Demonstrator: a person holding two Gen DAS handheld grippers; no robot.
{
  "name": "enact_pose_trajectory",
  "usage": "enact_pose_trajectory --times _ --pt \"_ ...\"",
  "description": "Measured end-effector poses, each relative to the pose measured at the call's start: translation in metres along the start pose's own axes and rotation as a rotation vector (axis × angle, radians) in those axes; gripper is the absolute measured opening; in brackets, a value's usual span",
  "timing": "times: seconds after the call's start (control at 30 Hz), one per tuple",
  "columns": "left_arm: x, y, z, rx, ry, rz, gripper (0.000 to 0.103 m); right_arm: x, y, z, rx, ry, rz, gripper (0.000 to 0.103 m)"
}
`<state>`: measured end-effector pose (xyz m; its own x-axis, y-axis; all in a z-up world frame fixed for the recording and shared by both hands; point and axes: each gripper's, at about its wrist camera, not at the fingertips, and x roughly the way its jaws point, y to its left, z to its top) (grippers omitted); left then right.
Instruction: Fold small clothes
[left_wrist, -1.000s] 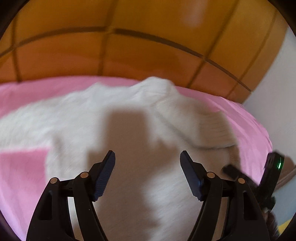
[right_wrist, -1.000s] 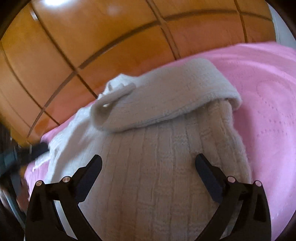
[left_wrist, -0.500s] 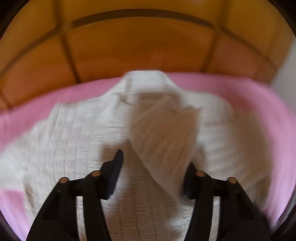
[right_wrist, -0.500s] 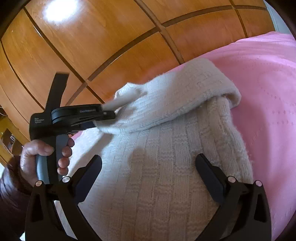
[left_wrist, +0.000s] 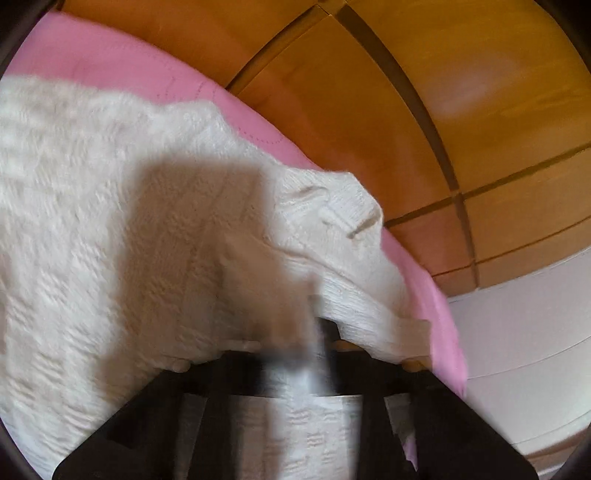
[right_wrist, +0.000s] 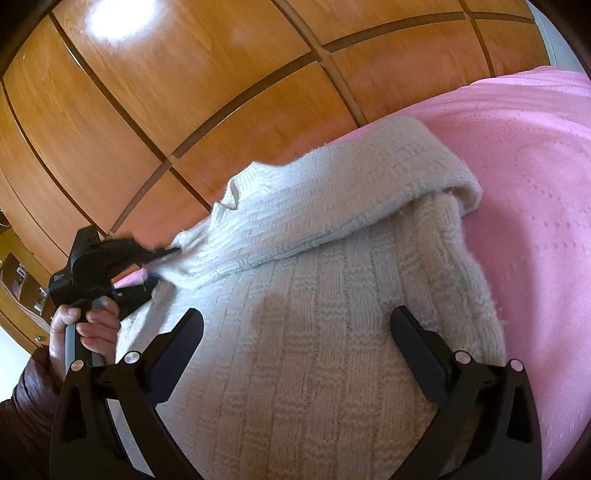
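Note:
A cream knitted sweater (right_wrist: 332, 332) lies on a pink bedspread (right_wrist: 535, 166). One sleeve (right_wrist: 351, 199) is folded across its upper part. In the right wrist view my left gripper (right_wrist: 173, 253) is shut on the end of that sleeve at the left, hand-held. In the left wrist view the sweater (left_wrist: 110, 240) fills the frame and the left gripper (left_wrist: 317, 332) is blurred, its fingers close together under knit fabric. My right gripper (right_wrist: 295, 332) is open and empty, low over the sweater's body.
A wooden panelled wardrobe (right_wrist: 184, 92) stands behind the bed. A white surface (left_wrist: 524, 350) lies past the bed's right edge in the left wrist view. Pink bedspread lies bare to the right of the sweater.
My left gripper has moved in onto the folded sleeve's end, closed on it and swung left. The right gripper has stayed open and nearly still.

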<state>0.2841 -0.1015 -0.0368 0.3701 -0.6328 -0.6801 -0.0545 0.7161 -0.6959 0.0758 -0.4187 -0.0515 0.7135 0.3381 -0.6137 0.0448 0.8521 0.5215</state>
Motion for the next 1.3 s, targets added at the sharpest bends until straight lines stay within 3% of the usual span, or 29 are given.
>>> enact_pose_trajectory --times 0.17,0.4,0.57,0.63,0.7,0.8,0.9,1.0,1.13,1.3 --pt "-0.038 -0.006 0.010 0.045 -0.088 -0.041 0.006 0.005 0.005 0.001 -0.009 0.007 -0.017 0.101" --pt "-0.045 0.019 0.005 0.152 -0.083 0.135 0.006 0.008 0.020 0.017 0.000 0.085 -0.079 0.101" --pt "-0.040 0.030 0.006 0.155 -0.080 0.179 0.011 0.004 0.043 0.059 -0.015 -0.013 -0.085 0.101" --pt "-0.038 0.031 0.008 0.164 -0.091 0.211 0.023 0.021 0.052 0.074 -0.054 0.003 -0.143 0.101" --pt "-0.037 0.032 0.010 0.177 -0.126 0.296 0.034 0.049 0.052 0.081 -0.090 0.043 -0.268 0.101" --pt "-0.042 0.038 0.010 0.247 -0.164 0.407 0.034 0.092 0.043 0.072 -0.108 0.158 -0.364 0.101" --pt "-0.054 0.047 0.008 0.257 -0.194 0.477 0.034 0.106 0.055 0.056 -0.227 0.127 -0.477 0.101" --pt "-0.075 0.066 0.007 0.182 -0.195 0.417 0.034 0.107 0.056 0.055 -0.227 0.112 -0.493 0.101" --pt "-0.114 0.088 -0.003 0.140 -0.191 0.418 0.034 0.107 0.056 0.055 -0.228 0.107 -0.490 0.101" --pt "-0.170 0.143 -0.013 -0.038 -0.210 0.332 0.034 0.100 0.063 0.055 -0.236 0.101 -0.511 0.101"
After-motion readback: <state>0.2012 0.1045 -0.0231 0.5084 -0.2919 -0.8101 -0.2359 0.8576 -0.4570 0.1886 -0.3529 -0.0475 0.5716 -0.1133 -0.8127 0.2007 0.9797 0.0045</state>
